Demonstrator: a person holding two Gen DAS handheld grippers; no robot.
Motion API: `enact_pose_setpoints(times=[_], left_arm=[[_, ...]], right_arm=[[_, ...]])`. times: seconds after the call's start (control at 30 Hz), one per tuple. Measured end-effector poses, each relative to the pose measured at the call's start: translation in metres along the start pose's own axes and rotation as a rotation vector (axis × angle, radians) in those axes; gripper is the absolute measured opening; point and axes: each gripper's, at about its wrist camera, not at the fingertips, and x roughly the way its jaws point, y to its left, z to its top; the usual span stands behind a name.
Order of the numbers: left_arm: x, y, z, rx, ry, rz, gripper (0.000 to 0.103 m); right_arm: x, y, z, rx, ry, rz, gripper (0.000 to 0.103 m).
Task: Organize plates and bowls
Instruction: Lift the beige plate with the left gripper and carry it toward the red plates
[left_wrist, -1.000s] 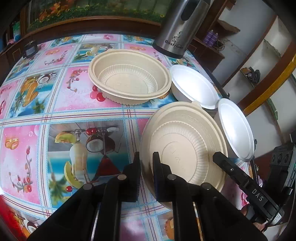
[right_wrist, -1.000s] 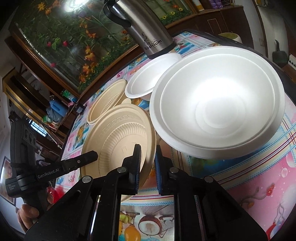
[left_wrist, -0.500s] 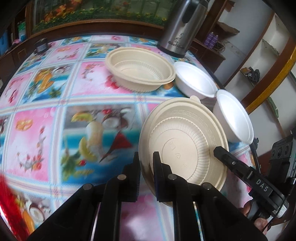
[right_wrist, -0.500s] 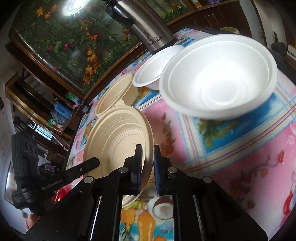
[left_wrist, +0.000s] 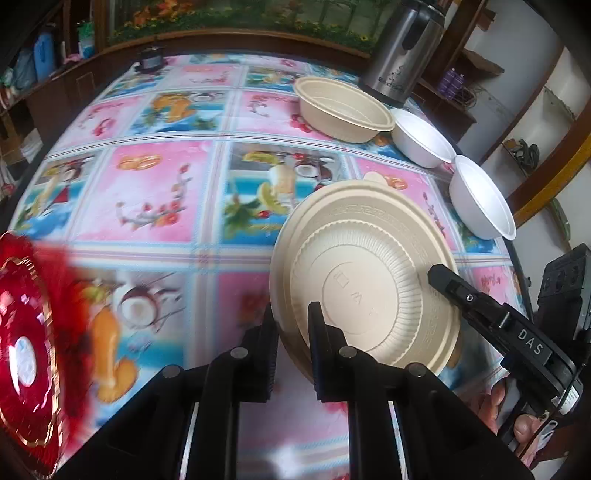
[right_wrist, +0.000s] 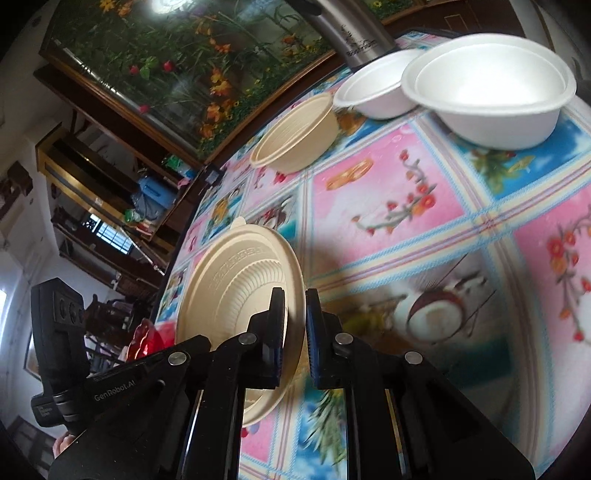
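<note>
Both grippers, left gripper (left_wrist: 291, 328) and right gripper (right_wrist: 294, 314), clench the beige plate's (left_wrist: 364, 273) opposite rims.

— What covers the counter (left_wrist: 155, 192)?

— A glossy cloth printed in pink and blue squares of fruit and drinks.

— And what rests on it?

— At the far side, a steel flask (left_wrist: 400, 51), with a beige bowl (left_wrist: 343, 110) just before it. Beside that bowl sit two white bowls (left_wrist: 421, 138) (left_wrist: 480, 197), rims touching. A blurred red plate (left_wrist: 26, 354) lies at the near left edge.
</note>
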Motion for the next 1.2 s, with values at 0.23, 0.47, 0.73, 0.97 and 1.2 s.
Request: enact_pose_setpoints(times=[0.23, 0.47, 0.73, 0.97, 1.2], left_arm=[[-0.018, 0.009, -0.021, -0.003, -0.018, 0.044, 0.014], [-0.064, 0.026, -0.033, -0.018, -0.114, 0.085, 0.014], [-0.132, 0.070, -0.036, -0.077, -0.269, 0.171, 0.014], [-0.163, 0.134, -0.039, -0.198, -0.322, 0.254, 0.014], [-0.147, 0.187, -0.041, -0.305, -0.260, 0.350, 0.014]], right_arm=[[-0.002, 0.011, -0.022, -0.002, 0.020, 0.041, 0.010], [-0.011, 0.047, -0.037, -0.041, 0.027, 0.100, 0.011], [0.002, 0.123, -0.038, -0.141, 0.045, 0.210, 0.011], [0.061, 0.190, -0.048, -0.179, 0.150, 0.311, 0.011], [0.126, 0.234, -0.077, -0.220, 0.272, 0.300, 0.011]])
